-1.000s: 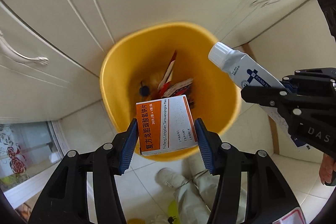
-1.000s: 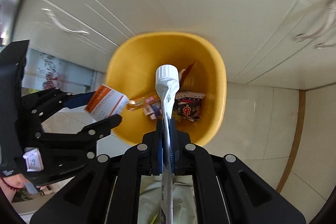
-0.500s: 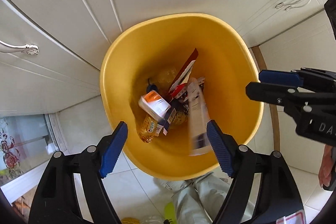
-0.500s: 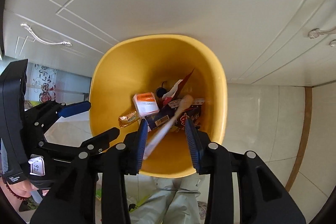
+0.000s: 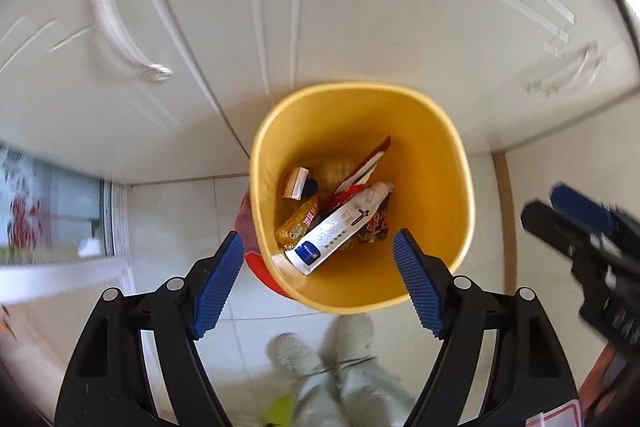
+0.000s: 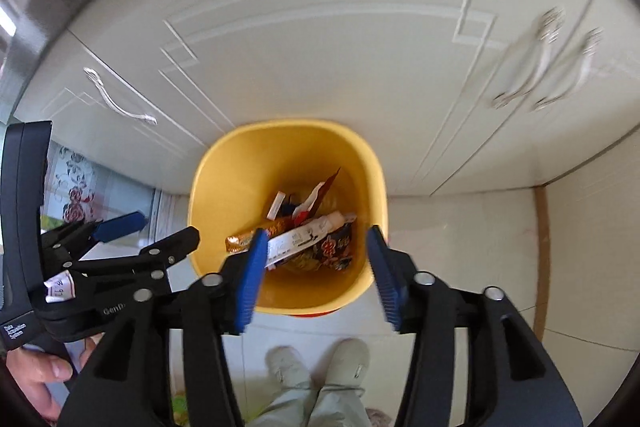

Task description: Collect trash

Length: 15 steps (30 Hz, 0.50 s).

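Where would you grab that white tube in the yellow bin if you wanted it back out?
Probably by its flat crimped end, the blue-printed part of the tube near the bin wall. It lies slanted on top of the wrappers, with that end uppermost. Come straight down from above through the bin's mouth, fingers across the flat width. Both the left gripper and right gripper are open.

Yellow bin point(image 5: 448, 155): mouth unobstructed from above; cabinet doors point(image 5: 360, 27) wall it at twelve o'clock; trash fills bottom.
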{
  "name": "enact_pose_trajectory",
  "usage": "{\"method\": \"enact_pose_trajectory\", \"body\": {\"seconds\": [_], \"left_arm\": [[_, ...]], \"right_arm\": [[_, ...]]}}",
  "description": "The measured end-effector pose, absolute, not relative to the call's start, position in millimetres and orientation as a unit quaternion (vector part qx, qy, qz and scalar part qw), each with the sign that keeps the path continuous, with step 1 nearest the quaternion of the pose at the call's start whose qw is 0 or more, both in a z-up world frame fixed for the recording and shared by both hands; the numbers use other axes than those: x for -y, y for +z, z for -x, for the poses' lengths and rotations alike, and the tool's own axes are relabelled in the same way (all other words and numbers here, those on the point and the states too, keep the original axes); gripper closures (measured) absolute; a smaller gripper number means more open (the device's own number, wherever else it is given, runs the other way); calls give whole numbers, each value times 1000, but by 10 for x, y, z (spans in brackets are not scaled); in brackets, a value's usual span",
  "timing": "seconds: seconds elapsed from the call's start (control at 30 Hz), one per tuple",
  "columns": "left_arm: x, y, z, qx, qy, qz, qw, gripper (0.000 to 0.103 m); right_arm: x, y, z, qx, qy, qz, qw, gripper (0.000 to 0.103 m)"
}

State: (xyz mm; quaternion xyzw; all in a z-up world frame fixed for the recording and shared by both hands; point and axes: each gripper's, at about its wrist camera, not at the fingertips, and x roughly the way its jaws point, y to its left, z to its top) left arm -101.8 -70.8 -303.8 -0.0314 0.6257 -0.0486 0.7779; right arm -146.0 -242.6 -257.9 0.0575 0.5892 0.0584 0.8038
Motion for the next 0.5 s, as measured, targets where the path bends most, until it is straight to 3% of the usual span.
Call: {"method": "enact_pose_trajectory", "body": {"seconds": [0.1, 0.3, 0.37, 0.5], "left_arm": [[664, -2808, 1127, -606, -24, 49, 793, 25], [625, -2357, 1282, -571, 1, 67, 818, 14], [649, -2229, 1339, -564, 6, 63, 823, 5], [667, -2096, 1447, -562, 5, 64, 825, 5]], "right_arm": [[2449, -2391, 1593, -569, 31, -46, 820, 39], [2396, -2210, 1801, -570, -7, -6, 822, 38], [2370, -2124, 1883, -566, 6, -7, 825, 38], [2372, -2015, 1967, -568, 14, -27, 822, 35]]}}
